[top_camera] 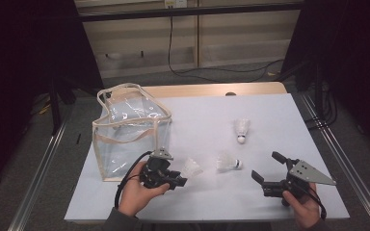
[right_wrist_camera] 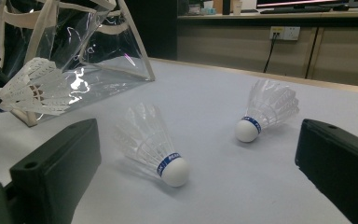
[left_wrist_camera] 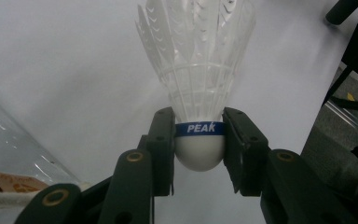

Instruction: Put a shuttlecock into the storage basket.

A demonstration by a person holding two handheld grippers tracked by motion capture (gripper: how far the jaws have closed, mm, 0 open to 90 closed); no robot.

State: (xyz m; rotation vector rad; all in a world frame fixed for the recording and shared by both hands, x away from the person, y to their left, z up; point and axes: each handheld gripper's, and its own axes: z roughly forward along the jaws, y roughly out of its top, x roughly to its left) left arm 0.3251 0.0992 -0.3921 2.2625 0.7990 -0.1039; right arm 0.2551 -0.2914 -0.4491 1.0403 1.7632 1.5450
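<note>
Now left gripper (left_wrist_camera: 199,140) fingers clamp a shuttlecock's (left_wrist_camera: 198,70) cork; right gripper (right_wrist_camera: 200,177) fingers gape wide.

My left gripper (left_wrist_camera: 199,140) has matt black plastic jaws with brass-looking rivets, clamped on a shuttlecock (left_wrist_camera: 199,70) with a smooth white cork-style head, a glossy blue band and stiff white feathers laced with thread. The two other shuttlecocks (right_wrist_camera: 151,142) (right_wrist_camera: 264,109) look the same stuff. The bag (top_camera: 130,130) is clear glossy plastic, crinkly, trimmed in beige cloth webbing. The table (top_camera: 279,125) top is matt pale sheet with a light wood edge. My right gripper (right_wrist_camera: 196,163) carries a dull grey metal plate.
</note>
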